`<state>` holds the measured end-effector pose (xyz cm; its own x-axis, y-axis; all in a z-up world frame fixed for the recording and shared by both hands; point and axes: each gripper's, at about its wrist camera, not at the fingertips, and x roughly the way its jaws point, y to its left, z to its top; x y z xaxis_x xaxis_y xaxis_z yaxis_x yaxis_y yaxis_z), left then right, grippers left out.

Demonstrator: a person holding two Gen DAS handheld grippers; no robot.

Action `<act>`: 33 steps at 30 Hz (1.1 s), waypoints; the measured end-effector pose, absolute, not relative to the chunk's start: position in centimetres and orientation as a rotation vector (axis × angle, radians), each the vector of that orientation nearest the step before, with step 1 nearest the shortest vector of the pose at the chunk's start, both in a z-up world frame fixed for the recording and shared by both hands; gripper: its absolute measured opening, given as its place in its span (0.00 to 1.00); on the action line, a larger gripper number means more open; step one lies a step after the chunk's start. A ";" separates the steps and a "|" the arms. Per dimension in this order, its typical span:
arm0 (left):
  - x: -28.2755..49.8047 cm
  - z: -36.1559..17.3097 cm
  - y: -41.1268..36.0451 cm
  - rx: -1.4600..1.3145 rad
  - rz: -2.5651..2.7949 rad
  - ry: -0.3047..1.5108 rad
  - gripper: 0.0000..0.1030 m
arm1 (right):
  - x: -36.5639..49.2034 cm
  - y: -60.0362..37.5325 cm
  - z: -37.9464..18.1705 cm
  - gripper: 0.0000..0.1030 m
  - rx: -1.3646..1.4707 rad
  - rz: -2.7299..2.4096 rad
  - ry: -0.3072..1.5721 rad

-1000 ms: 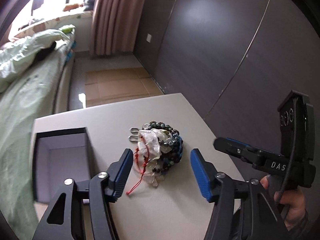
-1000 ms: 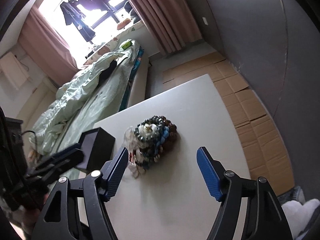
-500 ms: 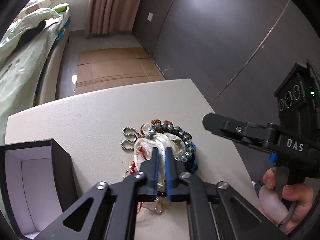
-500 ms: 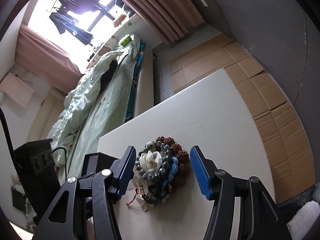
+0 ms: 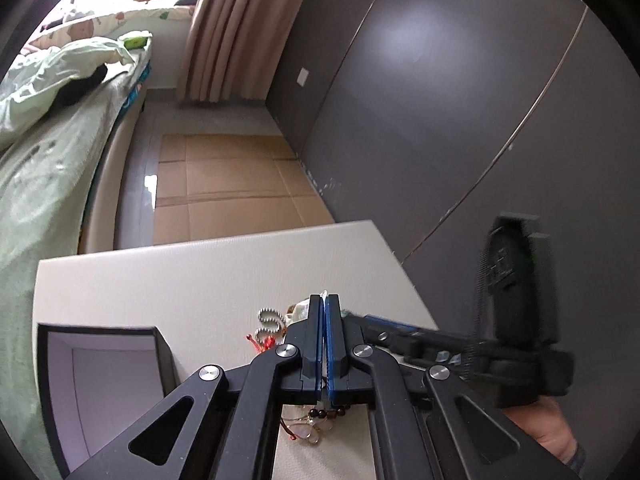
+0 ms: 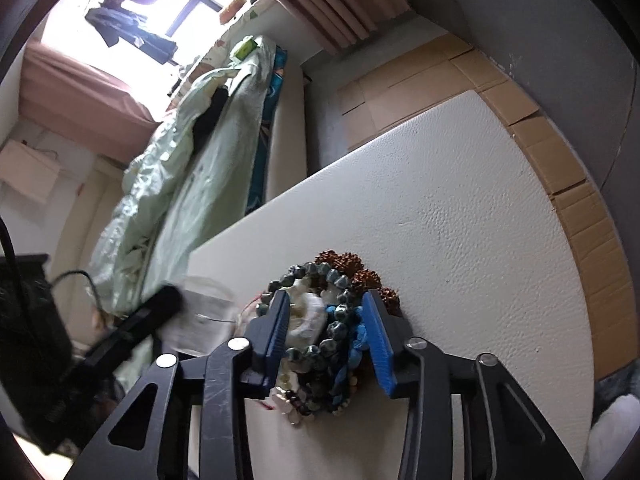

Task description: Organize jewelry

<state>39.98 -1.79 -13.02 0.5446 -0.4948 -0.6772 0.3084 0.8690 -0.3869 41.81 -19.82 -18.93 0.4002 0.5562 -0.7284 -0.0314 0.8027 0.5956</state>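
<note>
The left gripper (image 5: 324, 312) has its blue pads pressed together — whether they pinch anything, I cannot tell. The right gripper (image 6: 326, 308) straddles the jewelry pile (image 6: 324, 328) on the white table (image 6: 460, 220), jaws part-open. An open dark box (image 5: 104, 360) sits near left.

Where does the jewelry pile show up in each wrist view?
Left wrist: jewelry pile low centre, mostly hidden behind the shut left gripper.
Right wrist: pile low centre, between the right gripper's open fingers.
Shared landmark: the white table beneath it.
</note>
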 end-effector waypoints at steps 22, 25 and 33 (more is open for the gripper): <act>36.7 -7.1 4.9 -0.292 -0.418 0.691 0.00 | 40.7 -18.2 -16.3 0.10 0.460 0.404 1.034; 35.6 -6.6 6.5 -0.297 -0.391 0.670 0.00 | 40.1 -17.9 -14.9 0.10 0.482 0.441 0.983; 34.6 -7.5 9.8 -0.287 -0.330 0.686 0.00 | 38.6 -16.4 -12.0 0.10 0.523 0.507 0.876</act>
<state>34.64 9.81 -7.45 0.7258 -0.3878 -0.5682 0.2018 0.9097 -0.3631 38.63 -16.35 -11.97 0.5408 0.6094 -0.5799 -0.1989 0.7624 0.6157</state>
